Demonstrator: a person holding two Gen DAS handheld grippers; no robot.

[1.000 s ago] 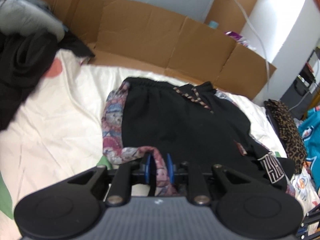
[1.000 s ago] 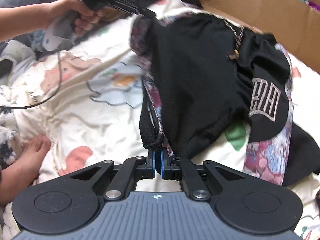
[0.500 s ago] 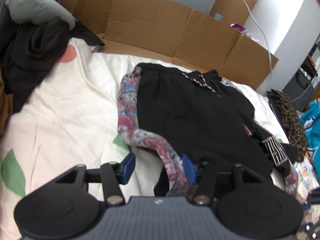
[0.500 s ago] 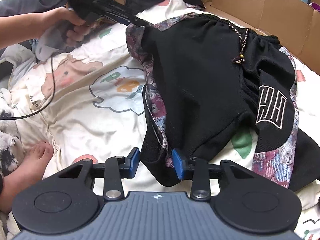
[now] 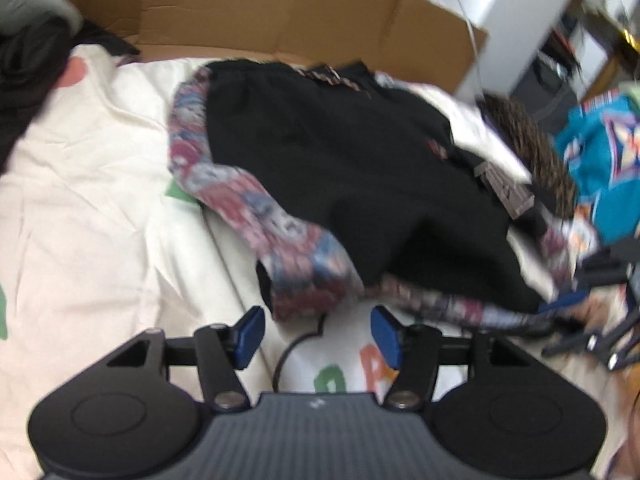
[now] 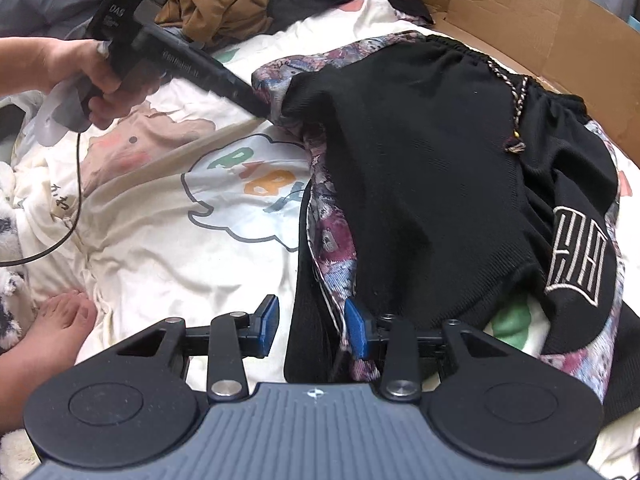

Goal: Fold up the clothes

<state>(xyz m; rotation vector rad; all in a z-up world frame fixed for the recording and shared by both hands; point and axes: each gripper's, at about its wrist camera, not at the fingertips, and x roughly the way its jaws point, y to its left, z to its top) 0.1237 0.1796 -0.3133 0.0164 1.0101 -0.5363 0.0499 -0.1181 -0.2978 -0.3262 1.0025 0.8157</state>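
A pair of black shorts [image 6: 432, 168] with patterned side panels is laid on a cream printed bedsheet [image 6: 160, 248], its elastic waistband at the far end beside the flattened cardboard [image 5: 280, 8] and its leg hems at the near end. A braided drawstring [image 6: 514, 120] is seen lying across the black fabric near the waistband, and a pale blocky logo [image 6: 576, 256] is shown on the right leg.

The left gripper [image 5: 318, 334] is held just short of the near patterned hem; its jaws have just been opening and are spread, and only sheet is seen between the blue pads [image 5: 250, 336]. The view from this wrist is blurred. The hem is lying loose just beyond the pads, not touched by them.

The right gripper [image 6: 312, 326] is also spread, its jaws having just been opening. A black hem fold with a patterned strip is draped between the fingers; the right pad [image 6: 356, 330] appears to be brushed by the cloth, while the left pad stands clear of it.

In the right wrist view the left tool's handle is gripped by a hand [image 6: 92, 80] at the far left, and a bare foot [image 6: 52, 332] is rested on the sheet at the near left. A heap of other clothes [image 6: 216, 4] is piled at the far side.
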